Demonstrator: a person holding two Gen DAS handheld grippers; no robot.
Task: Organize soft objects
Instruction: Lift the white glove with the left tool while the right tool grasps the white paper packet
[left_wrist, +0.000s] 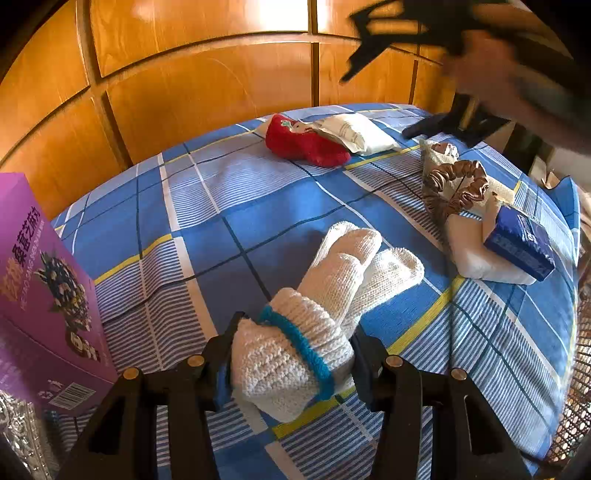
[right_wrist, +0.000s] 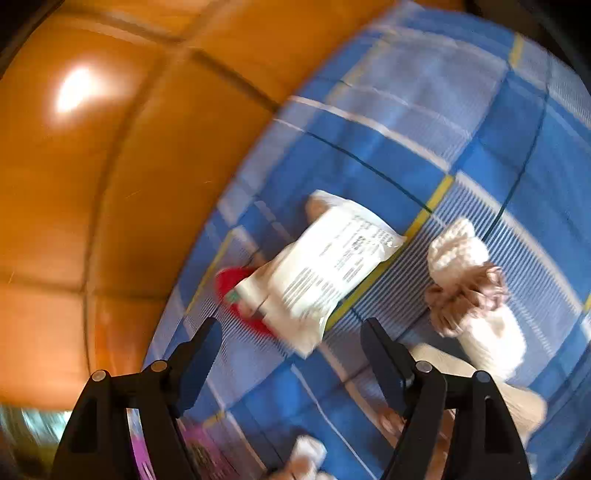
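Observation:
My left gripper (left_wrist: 291, 347) is shut on a white knitted glove bundle with a blue cuff band (left_wrist: 317, 295), held just above the blue plaid sheet (left_wrist: 207, 206). A red knitted item (left_wrist: 303, 142) and a white soft packet (left_wrist: 354, 133) lie at the far side. A brown scrunchie (left_wrist: 454, 184) lies at the right, beside a white pad and a blue tissue pack (left_wrist: 521, 245). My right gripper (right_wrist: 291, 343) is open and empty, high above the white packet (right_wrist: 325, 269) and the red item (right_wrist: 236, 295). It shows blurred at the top right of the left wrist view (left_wrist: 376, 48).
A purple box (left_wrist: 40, 288) stands at the left edge of the bed. Orange wooden wardrobe doors (left_wrist: 207, 74) rise behind the bed. A crinkled foil bag (left_wrist: 18, 435) is at the lower left. The bed edge drops away at the right.

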